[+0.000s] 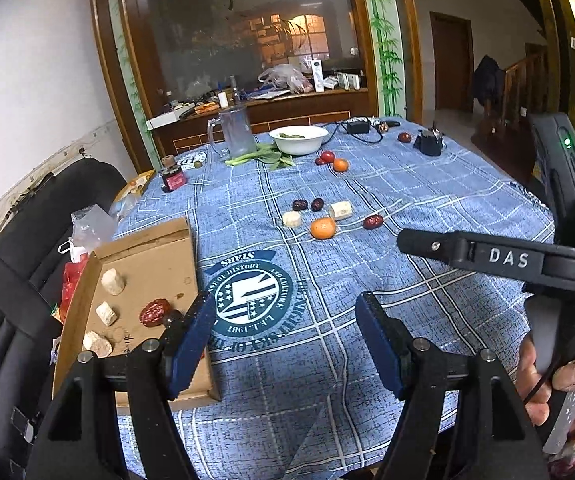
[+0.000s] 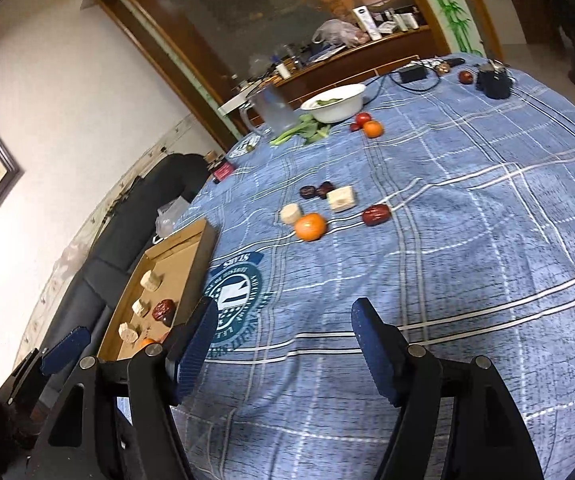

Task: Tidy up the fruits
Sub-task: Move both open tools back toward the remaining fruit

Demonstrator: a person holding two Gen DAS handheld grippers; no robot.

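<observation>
Both tools, left tool (image 1: 285, 344) and right tool (image 2: 283, 344), are hanging spread and empty over the bench (image 1: 427, 320); an orange (image 1: 323, 227) is lying mid-bench, right of the cardboard tray (image 1: 159, 256).

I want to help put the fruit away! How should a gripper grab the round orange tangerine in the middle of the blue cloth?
Probably from above, pads across the round orange tangerine's widest middle. A pale cut chunk sits close at its far left, so close the fingers along the clearer near-left and far-right sides.
</observation>
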